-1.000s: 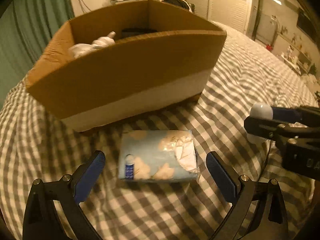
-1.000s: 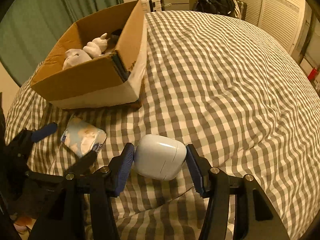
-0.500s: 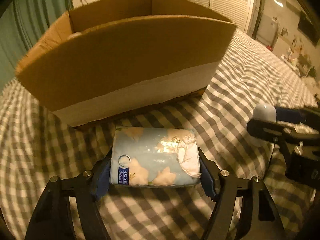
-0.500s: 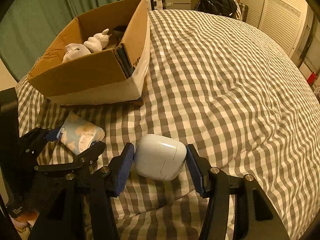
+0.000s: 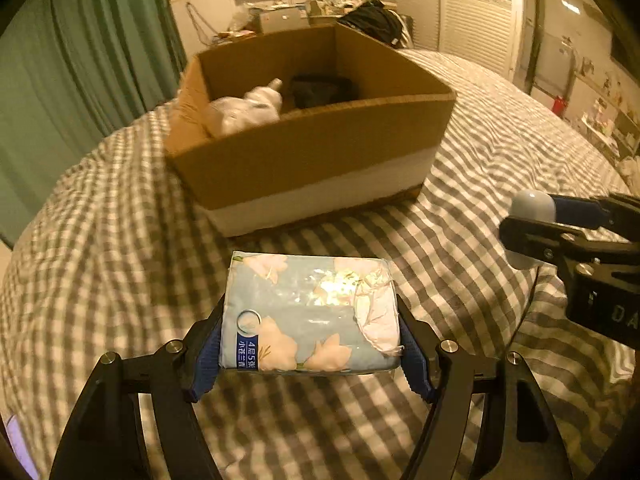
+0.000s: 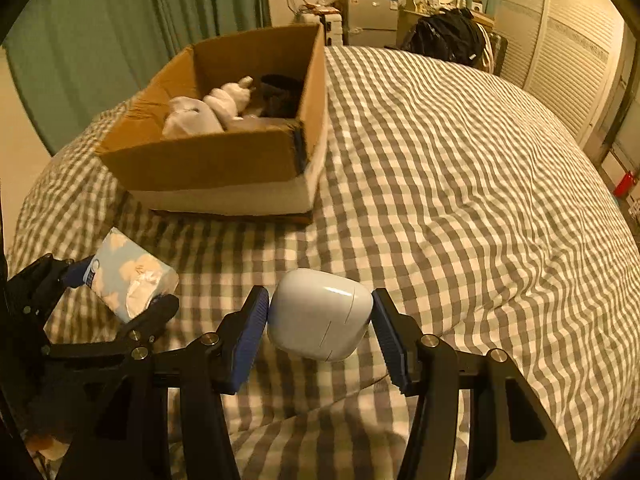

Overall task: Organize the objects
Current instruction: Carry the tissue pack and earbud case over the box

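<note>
My left gripper (image 5: 310, 344) is shut on a light blue floral tissue pack (image 5: 310, 312) and holds it above the checked bedspread, in front of the cardboard box (image 5: 316, 156). The pack also shows in the right wrist view (image 6: 128, 272). My right gripper (image 6: 318, 322) is shut on a white earbud case (image 6: 320, 314) and holds it to the right of the left gripper. The case also shows at the right edge of the left wrist view (image 5: 530, 208). The open box (image 6: 224, 160) holds a white plush toy (image 6: 208, 110) and a dark item (image 6: 280, 92).
The grey-and-white checked bedspread (image 6: 460, 168) stretches wide to the right of the box. Green curtains (image 5: 80, 64) hang at the left. A desk with clutter and a dark bag (image 6: 444, 36) stand beyond the bed's far end.
My left gripper closed on the tissue pack and lifted it off the bed, so the box's inside now shows. My right gripper kept hold of the case and rose slightly.
</note>
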Demonstrator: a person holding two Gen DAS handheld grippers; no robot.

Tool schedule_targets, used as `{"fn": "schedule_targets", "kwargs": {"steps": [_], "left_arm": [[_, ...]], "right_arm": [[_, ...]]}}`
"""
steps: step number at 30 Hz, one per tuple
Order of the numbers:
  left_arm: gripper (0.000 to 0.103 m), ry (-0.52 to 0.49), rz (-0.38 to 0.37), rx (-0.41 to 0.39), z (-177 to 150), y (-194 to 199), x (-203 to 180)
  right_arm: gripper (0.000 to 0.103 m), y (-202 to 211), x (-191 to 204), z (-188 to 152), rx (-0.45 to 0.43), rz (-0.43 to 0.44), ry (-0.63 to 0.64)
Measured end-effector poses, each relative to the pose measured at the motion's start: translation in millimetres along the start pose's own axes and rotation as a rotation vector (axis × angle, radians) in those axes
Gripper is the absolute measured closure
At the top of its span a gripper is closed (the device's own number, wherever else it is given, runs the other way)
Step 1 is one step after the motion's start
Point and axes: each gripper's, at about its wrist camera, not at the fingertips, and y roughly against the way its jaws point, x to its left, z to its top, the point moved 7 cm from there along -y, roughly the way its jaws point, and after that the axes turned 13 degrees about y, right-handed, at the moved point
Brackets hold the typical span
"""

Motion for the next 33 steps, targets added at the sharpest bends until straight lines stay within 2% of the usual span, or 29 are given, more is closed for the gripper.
{"fn": "schedule_targets", "kwargs": {"steps": [9, 20, 25, 33], "left_arm": [[0.028, 0.063, 0.02, -0.055, -7, 56, 18], [0.028, 0.095, -0.005, -0.144, 10, 123, 29], [0.028, 0.107, -0.025, -0.171, 22, 147, 30], [0.028, 0.105, -0.037, -0.218, 63, 159, 32]], "right_arm": [[0.05, 58, 25, 12, -0.099, 0.012, 0.033], [0.05, 128, 49, 30, -0.207, 0.01, 0.096], [0.05, 145, 55, 45, -0.245, 0.012, 0.125], [0.05, 149, 58, 78, -0.28, 0.035, 0.155]]}}
